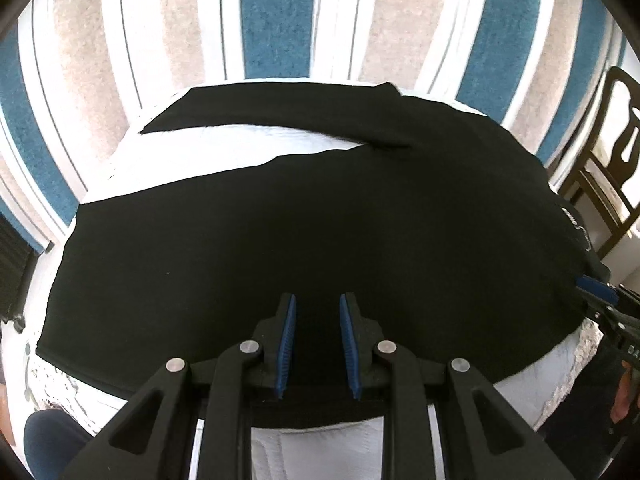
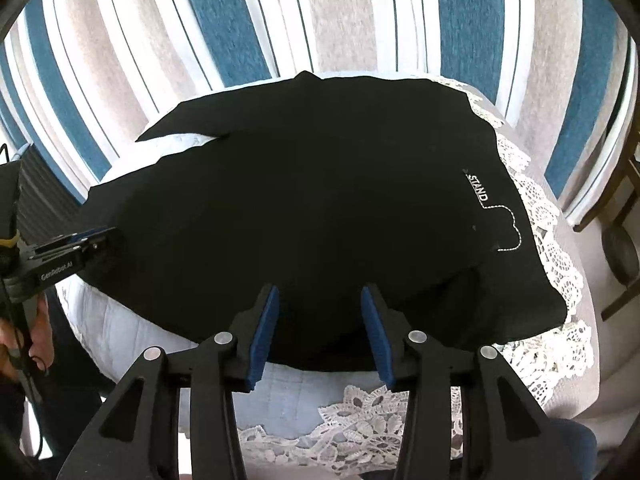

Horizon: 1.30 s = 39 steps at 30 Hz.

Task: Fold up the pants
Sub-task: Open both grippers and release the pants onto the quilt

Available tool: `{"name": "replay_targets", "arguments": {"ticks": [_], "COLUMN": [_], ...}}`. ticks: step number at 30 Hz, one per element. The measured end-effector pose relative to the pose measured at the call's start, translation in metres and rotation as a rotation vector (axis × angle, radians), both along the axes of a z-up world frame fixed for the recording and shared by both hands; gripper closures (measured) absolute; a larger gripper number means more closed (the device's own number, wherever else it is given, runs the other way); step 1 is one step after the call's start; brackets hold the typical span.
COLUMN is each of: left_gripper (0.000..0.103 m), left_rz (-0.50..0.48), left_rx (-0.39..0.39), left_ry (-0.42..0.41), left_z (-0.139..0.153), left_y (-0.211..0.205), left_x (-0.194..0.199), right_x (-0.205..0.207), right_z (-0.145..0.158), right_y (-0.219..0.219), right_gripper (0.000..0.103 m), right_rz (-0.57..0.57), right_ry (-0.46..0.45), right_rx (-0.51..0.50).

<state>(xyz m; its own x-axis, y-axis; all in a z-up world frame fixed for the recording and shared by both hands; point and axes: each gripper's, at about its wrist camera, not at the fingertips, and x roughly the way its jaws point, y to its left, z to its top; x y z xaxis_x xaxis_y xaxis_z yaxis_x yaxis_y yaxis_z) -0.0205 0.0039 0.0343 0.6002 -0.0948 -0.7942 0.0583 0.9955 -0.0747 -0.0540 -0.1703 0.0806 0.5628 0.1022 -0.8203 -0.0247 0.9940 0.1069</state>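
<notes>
Pants (image 1: 320, 216) lie flat, long axis left-to-right across both frames, near edge under the left gripper (image 1: 318, 312) and right gripper (image 2: 320, 300), jaws parted, holding nothing.

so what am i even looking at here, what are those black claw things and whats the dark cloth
Each picture comes from a camera mounted on a hand-held gripper, looking forward along its two blue-padded fingers. One shows the left gripper, the other the right gripper. A person holds them; there is no robot arm. Both are open and hold nothing. The dark cloth is a pair of black pants spread on a small table with a lace cloth. Below is a striped rug. The left gripper also shows at the right view's left edge.
</notes>
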Motion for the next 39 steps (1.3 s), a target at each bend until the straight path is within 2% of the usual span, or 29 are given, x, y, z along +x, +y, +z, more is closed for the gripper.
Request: {"name": "replay_targets", "arguments": {"ticks": [12, 19, 27, 39], "left_gripper": [0.078, 0.078, 0.070, 0.063], "left_rz": [-0.025, -0.061, -0.094, -0.132], "left_rx": [-0.009, 0.008, 0.027, 0.036], "left_ry": [-0.046, -0.068, -0.089, -0.092], "left_z": [0.020, 0.027, 0.035, 0.035], "left_y": [-0.008, -0.014, -0.010, 0.012], "left_x": [0.011, 0.032, 0.071, 0.157], "right_x": [0.014, 0.039, 0.082, 0.162], "right_z": [0.012, 0.018, 0.026, 0.032], "right_y": [0.010, 0.010, -0.003, -0.017], "right_gripper": [0.058, 0.057, 0.054, 0.052], "right_rz": [0.033, 0.071, 0.105, 0.195], "right_ry": [-0.034, -0.045, -0.057, -0.063], "right_rx": [0.008, -0.006, -0.008, -0.096]}}
